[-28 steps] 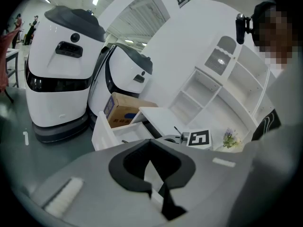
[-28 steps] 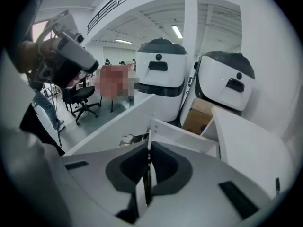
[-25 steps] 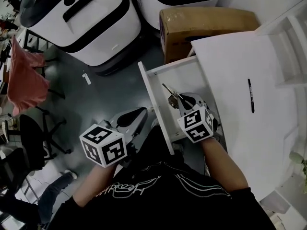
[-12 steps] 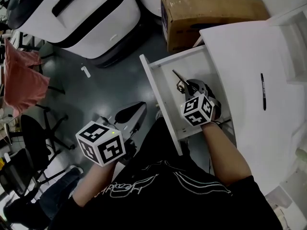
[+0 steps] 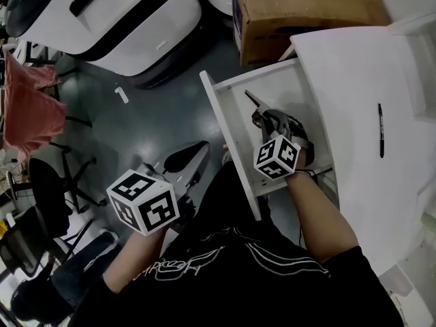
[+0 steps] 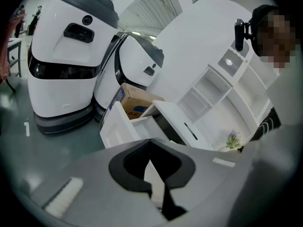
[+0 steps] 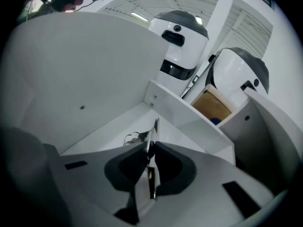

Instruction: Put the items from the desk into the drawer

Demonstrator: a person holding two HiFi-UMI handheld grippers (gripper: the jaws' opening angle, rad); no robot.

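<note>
My right gripper (image 5: pixel 263 118) reaches down into the open white drawer (image 5: pixel 219 111), shut on a metal key (image 5: pixel 253 101) that sticks out past its tips. In the right gripper view the key (image 7: pixel 152 137) stands on edge between the closed jaws, a wire ring (image 7: pixel 133 137) hangs at its left, and the drawer floor (image 7: pixel 106 126) lies just below. A black pen (image 5: pixel 381 129) lies on the white desk (image 5: pixel 354 80). My left gripper (image 5: pixel 187 161) hangs over the grey floor left of the drawer, shut and holding nothing.
A cardboard box (image 5: pixel 306 9) stands on the floor behind the drawer. Big white machines (image 5: pixel 109 19) fill the far left. White shelf compartments (image 6: pixel 213 86) rise at the desk's back edge. A red cloth (image 5: pixel 27 107) and black chairs (image 5: pixel 48 196) are at the left.
My right gripper has sunk deeper into the drawer with the key and rolled a little. The left gripper has dropped slightly over the floor.
</note>
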